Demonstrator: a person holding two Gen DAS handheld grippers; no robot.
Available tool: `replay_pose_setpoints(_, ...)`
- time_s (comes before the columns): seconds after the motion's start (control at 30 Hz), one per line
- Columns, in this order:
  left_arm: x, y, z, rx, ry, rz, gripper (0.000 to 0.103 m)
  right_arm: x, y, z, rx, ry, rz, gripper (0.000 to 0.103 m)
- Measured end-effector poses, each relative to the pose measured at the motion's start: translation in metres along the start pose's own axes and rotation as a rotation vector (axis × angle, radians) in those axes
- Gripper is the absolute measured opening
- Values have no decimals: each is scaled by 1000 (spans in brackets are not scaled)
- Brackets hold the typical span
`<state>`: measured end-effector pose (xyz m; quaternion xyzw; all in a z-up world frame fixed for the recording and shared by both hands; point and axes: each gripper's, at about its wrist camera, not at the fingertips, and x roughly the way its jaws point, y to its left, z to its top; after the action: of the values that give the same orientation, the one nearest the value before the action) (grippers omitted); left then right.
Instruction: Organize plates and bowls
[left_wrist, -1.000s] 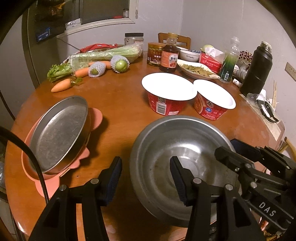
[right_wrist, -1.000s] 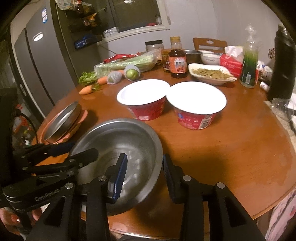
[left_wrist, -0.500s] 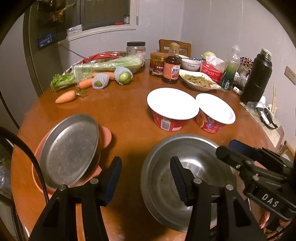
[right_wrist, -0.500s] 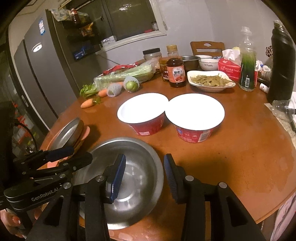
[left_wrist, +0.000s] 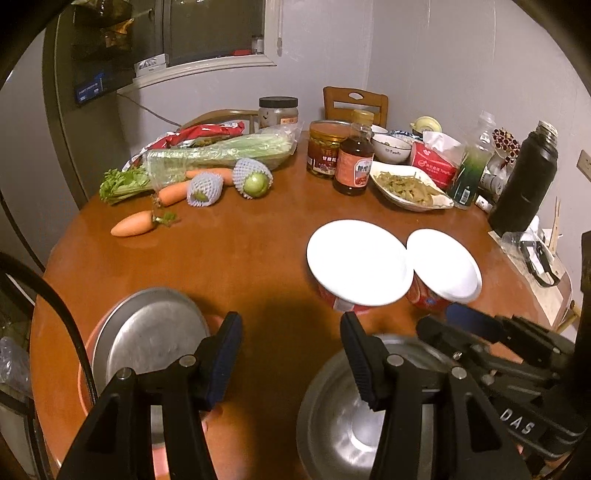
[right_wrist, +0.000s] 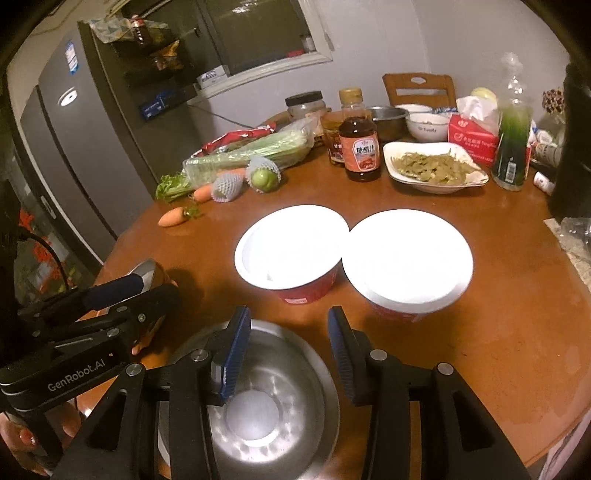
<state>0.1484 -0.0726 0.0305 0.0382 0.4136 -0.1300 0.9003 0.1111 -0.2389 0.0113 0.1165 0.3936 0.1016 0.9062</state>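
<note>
A: What crowds the round wooden table (left_wrist: 258, 258)?

B: Two red paper bowls, the left bowl (right_wrist: 291, 254) and the right bowl (right_wrist: 406, 262), stand side by side with rims touching, straight ahead of both tools. Behind them are a sauce bottle (right_wrist: 360, 147), a white dish of greens (right_wrist: 436, 168), bagged celery (left_wrist: 221, 155), netted fruit (left_wrist: 255, 179) and a carrot (left_wrist: 133, 225).

A: And the tools?

B: The left gripper (left_wrist: 291, 362) is spread wide with nothing between its fingers. The right gripper (right_wrist: 284, 354) is also spread and unloaded, hovering over the steel bowl (right_wrist: 295, 398), which sits at the near table edge.

A: Does one view show more?

B: The left wrist view shows the steel plate (left_wrist: 155, 332) lying tilted on a pink plate (left_wrist: 86, 384) at the near left; the right wrist view catches only a sliver of it behind the other tool. The right wrist view alone shows the grey fridge (right_wrist: 74, 147).

A: Anything inside the containers?

B: The steel bowl is empty and shiny. Glare whitens the tops of the red bowls; I cannot tell their contents
</note>
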Motion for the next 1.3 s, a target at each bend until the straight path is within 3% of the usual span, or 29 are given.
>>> replay_pose_setpoints(0.77, 64, -5, 47, -12, 80, -19, 55, 47, -17, 29, 85, 87, 22, 45)
replay_pose_setpoints(1.3, 104, -12, 54, -18, 135, -52, 55, 68, -24, 41, 62, 114, 10, 45)
